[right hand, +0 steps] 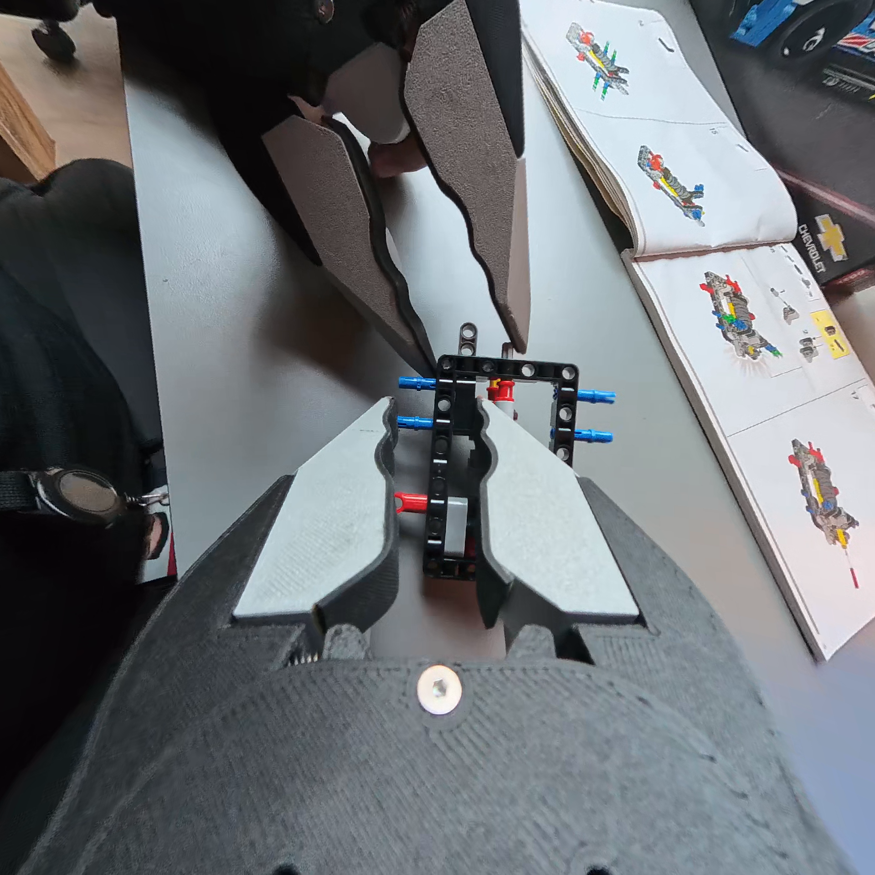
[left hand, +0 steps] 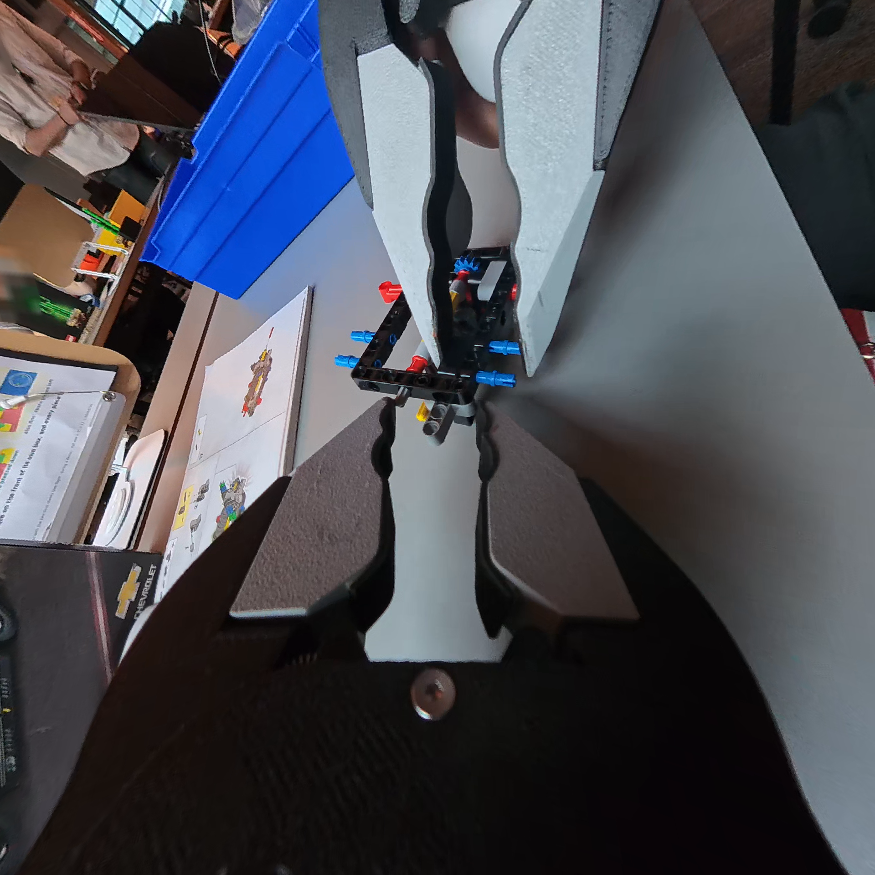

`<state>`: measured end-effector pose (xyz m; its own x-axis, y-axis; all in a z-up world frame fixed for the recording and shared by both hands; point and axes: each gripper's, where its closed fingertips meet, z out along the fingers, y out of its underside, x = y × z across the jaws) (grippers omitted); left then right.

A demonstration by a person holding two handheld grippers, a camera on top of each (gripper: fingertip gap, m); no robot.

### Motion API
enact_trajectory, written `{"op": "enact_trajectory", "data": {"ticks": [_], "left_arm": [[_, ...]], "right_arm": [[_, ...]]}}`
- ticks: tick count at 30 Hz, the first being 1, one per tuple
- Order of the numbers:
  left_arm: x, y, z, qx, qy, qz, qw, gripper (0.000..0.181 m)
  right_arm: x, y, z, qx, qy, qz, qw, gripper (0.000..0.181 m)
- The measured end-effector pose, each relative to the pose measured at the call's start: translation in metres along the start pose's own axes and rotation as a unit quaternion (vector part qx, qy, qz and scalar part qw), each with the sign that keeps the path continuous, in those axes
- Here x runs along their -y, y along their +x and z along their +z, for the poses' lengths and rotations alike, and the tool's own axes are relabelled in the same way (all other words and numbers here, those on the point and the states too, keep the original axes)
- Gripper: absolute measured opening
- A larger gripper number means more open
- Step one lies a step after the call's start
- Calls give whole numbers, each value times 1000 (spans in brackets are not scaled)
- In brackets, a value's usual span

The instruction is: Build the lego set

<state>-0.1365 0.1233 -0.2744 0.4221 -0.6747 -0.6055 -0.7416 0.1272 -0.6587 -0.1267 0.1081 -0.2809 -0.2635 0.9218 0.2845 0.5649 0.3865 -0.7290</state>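
Black rectangular lego beam frame with blue pins (right hand: 504, 454): long axis 12–6, pinched by right gripper (right hand: 435, 426); left gripper (right hand: 473, 350), spread, at 12 end.

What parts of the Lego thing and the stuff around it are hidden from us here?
- Right wrist view: the black rectangular Lego frame's middle, covered by the light grey right gripper's fingers.
- Left wrist view: the small grey Lego piece beyond the dark left gripper; touching unclear.
- Both views: the open white instruction booklet, cut by edges.
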Motion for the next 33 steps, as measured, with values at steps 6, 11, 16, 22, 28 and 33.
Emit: {"op": "enact_trajectory", "data": {"ticks": [6,11,16,22,28,33], "left_arm": [[4,-4,2,11,-3,-17,1000,32],[10,-5,-1,11,7,-48,999,22],[1,-3,-4,-10,-9,-111,994,25],[6,-4,1,-77,7,-217,973,18],[17,-7,11,-130,33,-274,952,22],[24,-9,15,-147,53,-289,944,8]], "right_arm": [[-1,4,-5,-9,3,-5,1000,29],[1,8,-11,5,21,21,1000,29],[1,13,-16,20,38,32,999,29],[10,24,-34,77,102,92,988,28],[11,25,-38,120,144,132,973,28],[11,22,-36,136,150,127,971,28]]}}
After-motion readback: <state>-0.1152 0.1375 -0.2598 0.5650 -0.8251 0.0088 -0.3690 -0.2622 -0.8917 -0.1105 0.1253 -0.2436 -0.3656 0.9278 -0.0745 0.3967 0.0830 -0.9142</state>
